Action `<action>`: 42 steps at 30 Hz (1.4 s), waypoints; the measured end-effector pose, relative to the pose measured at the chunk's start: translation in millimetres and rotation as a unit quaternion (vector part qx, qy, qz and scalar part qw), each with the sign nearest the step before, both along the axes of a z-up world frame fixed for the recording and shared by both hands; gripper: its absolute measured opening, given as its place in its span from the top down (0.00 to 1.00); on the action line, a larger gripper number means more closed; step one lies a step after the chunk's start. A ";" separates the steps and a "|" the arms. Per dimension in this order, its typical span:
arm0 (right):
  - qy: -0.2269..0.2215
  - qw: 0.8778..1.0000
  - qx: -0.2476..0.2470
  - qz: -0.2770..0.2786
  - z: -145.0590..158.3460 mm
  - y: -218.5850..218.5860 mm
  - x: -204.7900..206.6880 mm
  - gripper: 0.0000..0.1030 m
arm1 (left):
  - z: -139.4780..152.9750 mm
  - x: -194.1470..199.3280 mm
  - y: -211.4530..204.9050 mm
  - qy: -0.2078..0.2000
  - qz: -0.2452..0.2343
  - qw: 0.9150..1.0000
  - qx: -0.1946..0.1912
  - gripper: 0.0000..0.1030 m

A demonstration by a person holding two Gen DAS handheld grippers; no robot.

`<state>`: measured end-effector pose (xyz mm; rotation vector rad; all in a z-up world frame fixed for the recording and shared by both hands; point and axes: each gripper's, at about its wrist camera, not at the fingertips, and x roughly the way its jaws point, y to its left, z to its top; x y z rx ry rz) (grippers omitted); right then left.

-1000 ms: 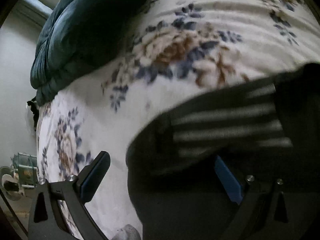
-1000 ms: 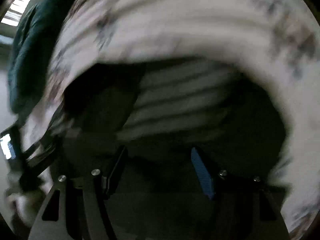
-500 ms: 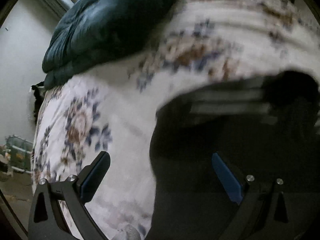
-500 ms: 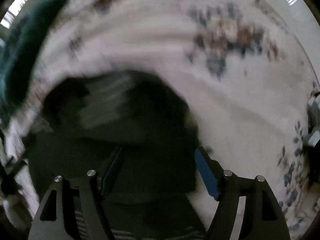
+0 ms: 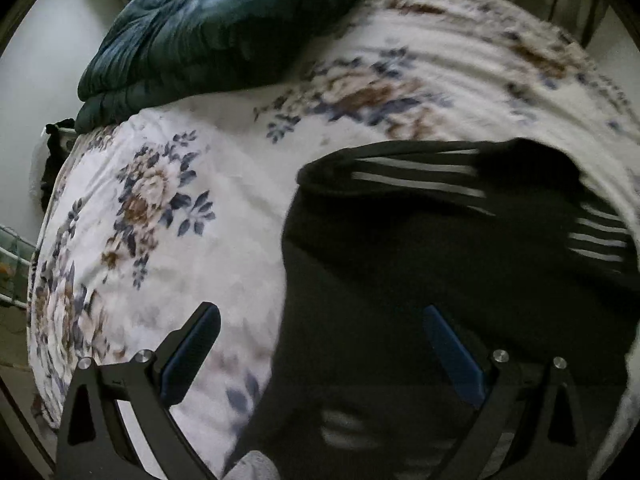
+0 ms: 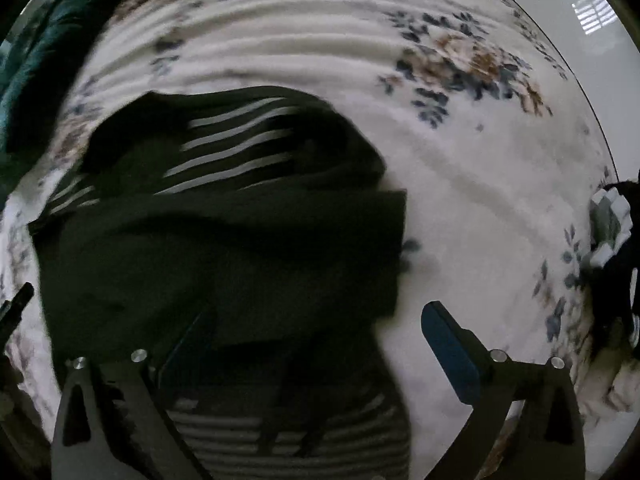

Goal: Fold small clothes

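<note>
Left wrist: we judge a fold just laid; next, re-grip an outer edge, keeping layers square; left hand-held gripper [image 5: 320, 354] spread, empty, over the garment [image 5: 460, 248], dark with white stripes, lying on the floral bed [image 5: 224, 240].

Right wrist: right hand-held gripper [image 6: 316, 344] has just been opening, now wide, nothing pinched; garment [image 6: 224, 248] lies below it, striped part uppermost.

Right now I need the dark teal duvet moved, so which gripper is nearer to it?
Left. The left gripper has the dark teal duvet ahead beyond bare bedspread; the right gripper sees it only at the far edge, past the black striped garment.
</note>
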<state>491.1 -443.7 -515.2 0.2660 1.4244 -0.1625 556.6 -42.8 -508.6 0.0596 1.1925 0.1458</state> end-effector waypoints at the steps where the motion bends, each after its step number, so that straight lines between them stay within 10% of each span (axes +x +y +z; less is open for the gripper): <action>1: -0.005 1.000 0.004 -0.001 6.5 3.4 -6.7 0.00 | 8.6 -8.8 -3.8 -0.004 -0.005 1.000 -0.004 0.00; 13: -0.010 0.995 0.095 -0.016 66.0 -19.9 -120.7 0.12 | 45.9 -126.9 -80.9 0.021 -0.091 0.995 -0.022 0.00; 15: 0.006 0.994 0.110 -0.003 56.4 -37.1 -143.1 0.39 | 37.0 -164.4 -112.4 0.045 -0.108 0.993 -0.024 0.00; 25: 0.065 0.988 0.138 0.034 25.4 -138.2 -194.6 0.38 | -56.1 -330.3 -278.0 0.216 -0.130 0.964 -0.086 0.00; 31: 0.053 0.979 0.192 0.046 12.0 -161.0 -161.1 0.31 | -114.1 -357.0 -339.1 0.209 -0.178 0.961 -0.026 0.17; 33: 0.049 0.975 0.213 0.042 1.9 -164.1 -134.4 0.31 | -106.0 -357.1 -344.5 0.179 -0.205 0.962 -0.019 0.39; 35: 0.039 0.970 0.236 0.037 -10.9 -166.2 -102.8 0.31 | -88.1 -357.1 -345.0 0.138 -0.227 0.964 -0.005 0.97; 42: 0.015 0.957 0.291 0.000 -67.4 -162.5 30.6 0.31 | -49.3 -339.0 -315.5 0.116 -0.196 0.972 -0.054 0.96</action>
